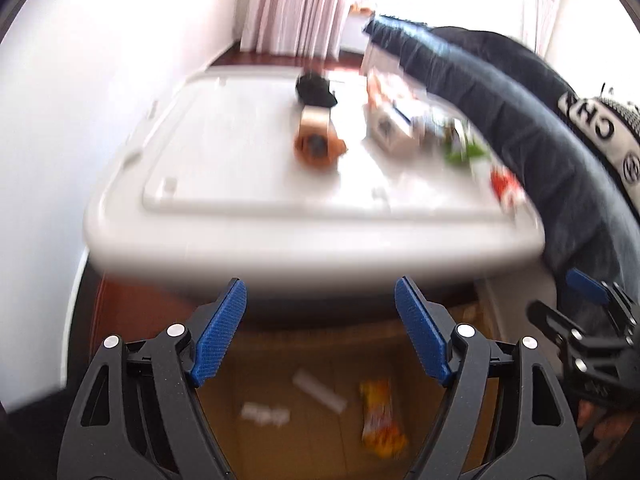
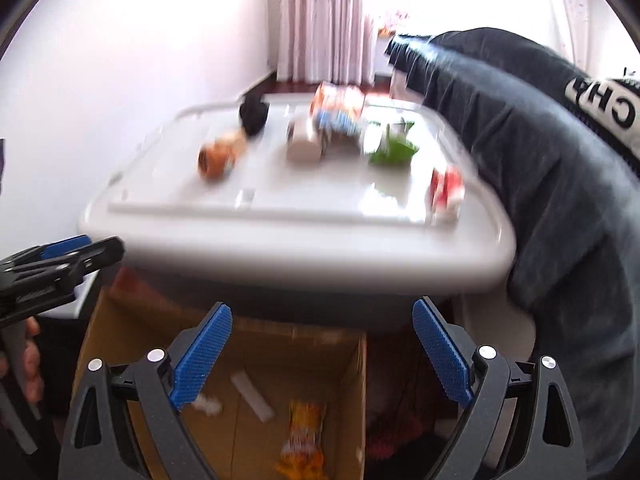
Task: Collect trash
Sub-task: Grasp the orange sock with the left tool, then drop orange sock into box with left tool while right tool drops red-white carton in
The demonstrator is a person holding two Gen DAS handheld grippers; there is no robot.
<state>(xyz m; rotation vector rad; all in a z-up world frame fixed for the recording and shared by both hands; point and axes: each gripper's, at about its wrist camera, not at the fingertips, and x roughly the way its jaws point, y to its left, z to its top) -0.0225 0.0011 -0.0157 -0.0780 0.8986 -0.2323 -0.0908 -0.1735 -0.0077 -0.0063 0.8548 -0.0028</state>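
Note:
A brown cardboard box (image 2: 352,392) stands on the floor below both grippers. Inside lie a yellow snack wrapper (image 1: 380,416) (image 2: 304,436), a white stick-like piece (image 1: 320,392) (image 2: 252,396) and a crumpled white scrap (image 1: 264,414) (image 2: 206,404). My left gripper (image 1: 320,304) hangs open over the box with nothing between its blue pads. My right gripper (image 2: 322,328) is open too, also empty, above the box's right part. On the white lid (image 2: 280,236) beyond lie a green wrapper (image 2: 394,152), a red and white packet (image 2: 446,188) and a small white carton (image 2: 304,144).
An orange tape dispenser (image 1: 318,140) (image 2: 218,156), a black lump (image 1: 314,90) and an orange and blue box (image 2: 340,112) also sit on the lid. A dark padded garment (image 2: 560,200) drapes along the lid's right side. Both views are blurred.

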